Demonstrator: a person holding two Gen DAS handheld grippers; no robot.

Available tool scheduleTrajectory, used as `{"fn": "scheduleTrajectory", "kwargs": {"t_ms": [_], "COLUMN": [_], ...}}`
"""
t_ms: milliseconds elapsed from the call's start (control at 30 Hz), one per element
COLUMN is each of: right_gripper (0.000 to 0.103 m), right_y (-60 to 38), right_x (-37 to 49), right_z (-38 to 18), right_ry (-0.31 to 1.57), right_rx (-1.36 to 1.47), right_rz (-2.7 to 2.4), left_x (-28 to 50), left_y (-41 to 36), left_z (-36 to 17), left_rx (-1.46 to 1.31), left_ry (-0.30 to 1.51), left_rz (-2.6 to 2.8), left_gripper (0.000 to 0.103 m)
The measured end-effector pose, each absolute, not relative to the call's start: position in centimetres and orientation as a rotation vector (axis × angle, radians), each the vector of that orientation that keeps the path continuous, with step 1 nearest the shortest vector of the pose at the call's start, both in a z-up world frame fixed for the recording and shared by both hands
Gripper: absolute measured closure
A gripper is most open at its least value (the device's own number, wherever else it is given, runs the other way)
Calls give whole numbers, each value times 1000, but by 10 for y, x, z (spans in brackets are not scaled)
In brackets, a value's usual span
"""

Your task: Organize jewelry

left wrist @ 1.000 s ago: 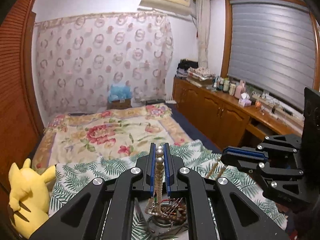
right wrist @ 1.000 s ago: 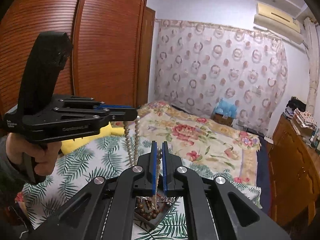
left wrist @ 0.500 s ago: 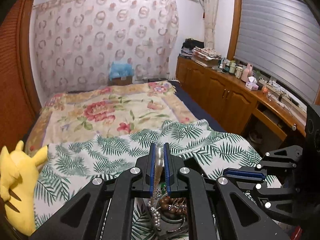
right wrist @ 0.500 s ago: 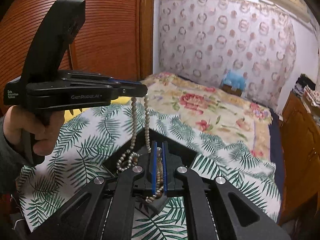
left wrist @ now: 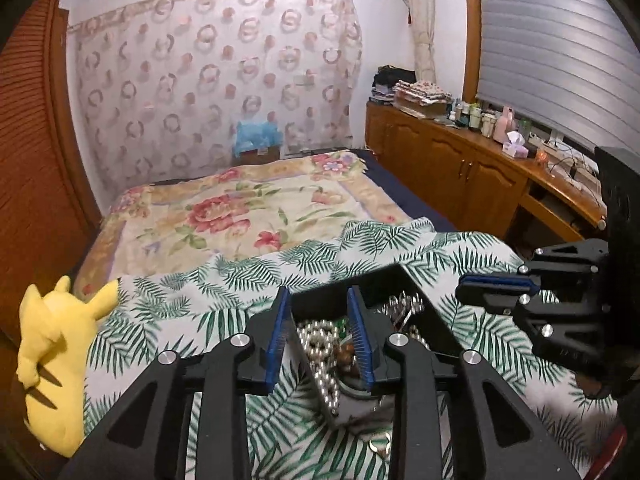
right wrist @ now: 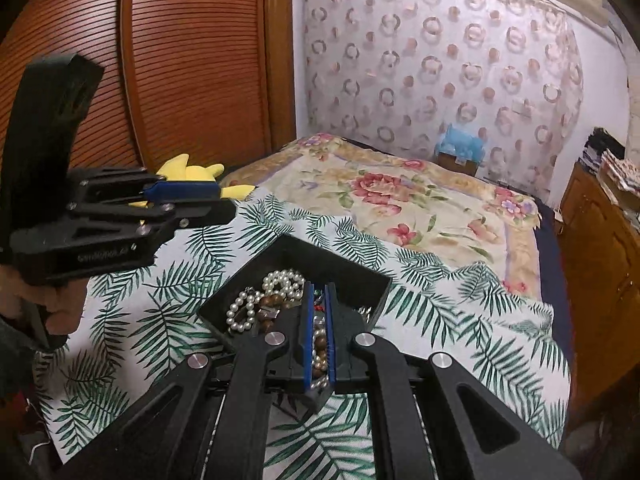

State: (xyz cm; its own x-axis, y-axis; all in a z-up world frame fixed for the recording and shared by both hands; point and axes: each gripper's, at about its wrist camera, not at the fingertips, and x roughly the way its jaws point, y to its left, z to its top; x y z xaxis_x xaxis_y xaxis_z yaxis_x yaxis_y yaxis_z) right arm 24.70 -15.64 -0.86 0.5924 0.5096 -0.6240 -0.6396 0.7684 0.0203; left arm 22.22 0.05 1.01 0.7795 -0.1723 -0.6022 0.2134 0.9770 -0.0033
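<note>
Jewelry (right wrist: 276, 300) is lying in the black tray (right wrist: 352, 276) on your leaf-print cloth (right wrist: 460, 320). Left gripper (left wrist: 320, 332) is opening, nothing pinched; only the right view is showing your right gripper (right wrist: 319, 336) clamping a bead strand (right wrist: 319, 344).

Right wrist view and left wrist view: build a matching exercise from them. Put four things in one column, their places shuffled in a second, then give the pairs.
Things:
1. pearl necklace
2. yellow plush toy
3. pink tissue box
4. bead strand

Places:
A. on the wooden cabinet
B. between the fingers of the right gripper
C. in the black tray
D. beside the wardrobe

Pairs: 1-C, 2-D, 3-A, 4-B
</note>
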Motion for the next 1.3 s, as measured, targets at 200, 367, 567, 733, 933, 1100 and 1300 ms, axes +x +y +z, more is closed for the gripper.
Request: {"fn": "scheduleTrajectory", "kwargs": {"t_ms": [200,367,567,733,933,1100,1300], "right_gripper": [96,96,96,96,74,74,74], "right_y": [-171,-182,-191,-199,-196,-187,-170], "right_x": [219,194,160,132,104,88,74], "right_z": [-22,-33,-45,-50,-61,-80,-101], "right_ry": [669,678,691,707,721,761,801], "right_rx": [-195,-191,-193,-188,-195,-223,-291], "right_rz": [653,641,635,635,669,701,724], "left_x": [200,178,152,128,110,94,86], "left_y": [1,3,0,0,2,1,1], "left_z": [1,-10,-20,-25,-39,-58,-78], "left_rx": [69,61,53,32,20,12,14], "left_ry": [663,678,688,682,709,741,784], "left_rz": [-195,-187,-177,-167,-173,-179,-176], "left_gripper": [73,70,57,27,20,19,18]}}
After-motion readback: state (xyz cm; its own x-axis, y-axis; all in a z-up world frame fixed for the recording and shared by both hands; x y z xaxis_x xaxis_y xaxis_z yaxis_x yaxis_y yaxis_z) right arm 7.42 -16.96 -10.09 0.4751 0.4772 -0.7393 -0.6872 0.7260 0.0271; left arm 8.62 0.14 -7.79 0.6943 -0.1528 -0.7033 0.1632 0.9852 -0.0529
